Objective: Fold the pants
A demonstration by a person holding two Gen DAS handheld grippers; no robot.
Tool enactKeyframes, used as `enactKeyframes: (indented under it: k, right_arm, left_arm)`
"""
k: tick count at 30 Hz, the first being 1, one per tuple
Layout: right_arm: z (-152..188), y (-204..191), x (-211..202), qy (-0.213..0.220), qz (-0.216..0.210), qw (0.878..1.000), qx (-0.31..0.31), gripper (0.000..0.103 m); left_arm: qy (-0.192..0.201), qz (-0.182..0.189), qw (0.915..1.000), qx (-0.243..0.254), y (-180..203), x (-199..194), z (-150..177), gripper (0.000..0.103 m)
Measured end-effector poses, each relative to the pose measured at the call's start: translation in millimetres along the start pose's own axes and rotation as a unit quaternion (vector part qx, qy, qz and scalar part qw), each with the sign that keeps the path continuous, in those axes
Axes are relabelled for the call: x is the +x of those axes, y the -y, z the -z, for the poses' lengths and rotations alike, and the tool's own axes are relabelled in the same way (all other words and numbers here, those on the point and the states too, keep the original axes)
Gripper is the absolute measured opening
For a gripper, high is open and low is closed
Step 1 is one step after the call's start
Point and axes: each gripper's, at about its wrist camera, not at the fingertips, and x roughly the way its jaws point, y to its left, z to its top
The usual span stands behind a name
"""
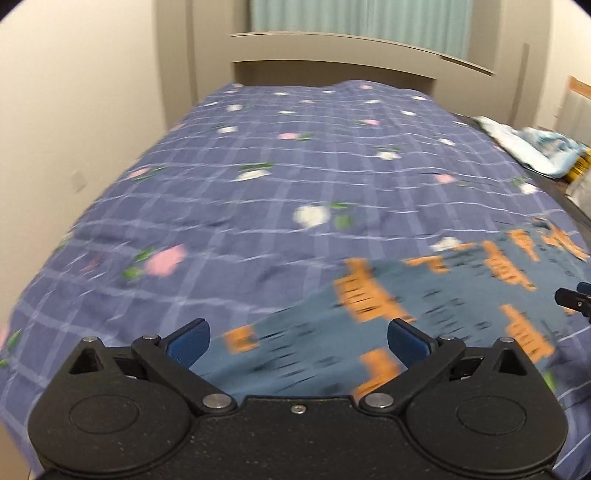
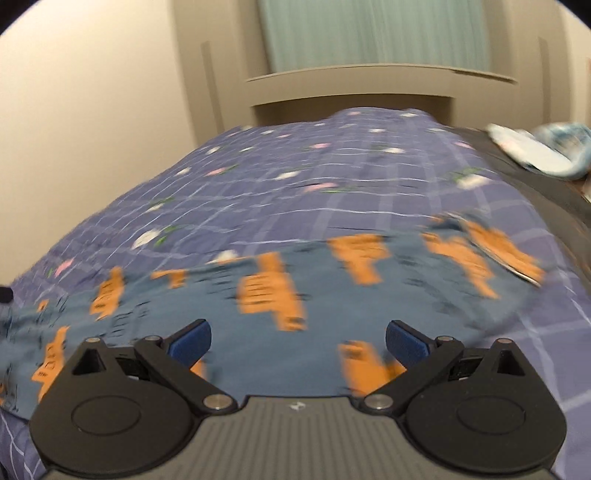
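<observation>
The blue pants with orange print (image 2: 295,295) lie flat across the purple checked bedspread (image 1: 258,166), long axis sideways, just under both wide-open grippers, right gripper (image 2: 298,341) more centred than left gripper (image 1: 298,341).

A home bedroom. A single bed (image 1: 258,192) fills both views, covered by a purple-blue checked bedspread (image 2: 369,192) printed with small pink and white flowers. A plain beige wooden headboard (image 1: 362,51) stands at the far end, with a pale green curtain (image 2: 373,33) hanging behind it. Cream wall (image 1: 74,110) runs close along the bed's left side. Right of the bed, a crumpled light-blue cloth (image 1: 532,147) lies on a dark surface among blurred clutter. Blue pants (image 2: 332,295) with orange print are spread on the bedspread.
</observation>
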Motion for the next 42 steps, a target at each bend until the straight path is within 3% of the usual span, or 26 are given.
enactKeyframes:
  k: [9, 12, 17, 22, 27, 30, 33, 35, 36, 38, 42]
  right_arm:
    - [-0.4, 99.9, -12.9, -0.002, 0.024, 0.998, 0.062, 0.103]
    - [-5.9, 129.0, -7.2, -0.014, -0.004, 0.995, 0.102, 0.103]
    - [-13.1, 154.7, 3.1, -0.021, -0.054, 0.989, 0.136, 0.103]
    - [-19.1, 171.4, 16.2, -0.023, -0.067, 0.982, 0.174, 0.103]
    - [-18.3, 194.1, 24.8, -0.001, -0.075, 0.966, 0.246, 0.101]
    - [-16.0, 202.3, 26.2, 0.023, -0.063, 0.957, 0.282, 0.094]
    - [-14.0, 208.9, 29.4, 0.042, -0.048, 0.948, 0.312, 0.076]
    - [-12.0, 212.6, 31.3, 0.05, -0.037, 0.944, 0.324, 0.052]
    - [-10.7, 214.9, 32.1, 0.051, -0.03, 0.942, 0.33, 0.048]
    - [-8.3, 218.3, 32.5, 0.055, -0.016, 0.939, 0.338, 0.032]
    - [-12.6, 209.5, 31.0, 0.067, 0.002, 0.953, 0.297, 0.016]
  left_arm:
    - [-0.005, 0.098, 0.993, 0.067, 131.9, 68.9, -25.9, 0.102]
    - [-0.004, 0.118, 0.9891, 0.088, 163.7, 92.1, -36.9, 0.102]
    - [-0.019, 0.13, 0.9856, 0.107, 204.4, 133.9, -53.2, 0.102]
    - [-0.034, 0.129, 0.9846, 0.114, 227.1, 166.2, -59.7, 0.102]
    - [-0.034, 0.111, 0.9865, 0.116, 232.4, 183.7, -57.8, 0.103]
    - [-0.034, 0.11, 0.9867, 0.115, 230.7, 186.5, -59.1, 0.103]
    - [-0.04, 0.108, 0.9877, 0.106, 227.6, 184.2, -64.0, 0.102]
    - [-0.041, 0.109, 0.9889, 0.093, 224.2, 180.6, -68.6, 0.102]
    - [-0.039, 0.115, 0.9888, 0.087, 222.5, 178.1, -70.9, 0.102]
    - [-0.035, 0.137, 0.9874, 0.07, 218.8, 171.9, -78.0, 0.102]
    - [-0.036, 0.204, 0.978, 0.022, 216.0, 160.8, -91.1, 0.102]
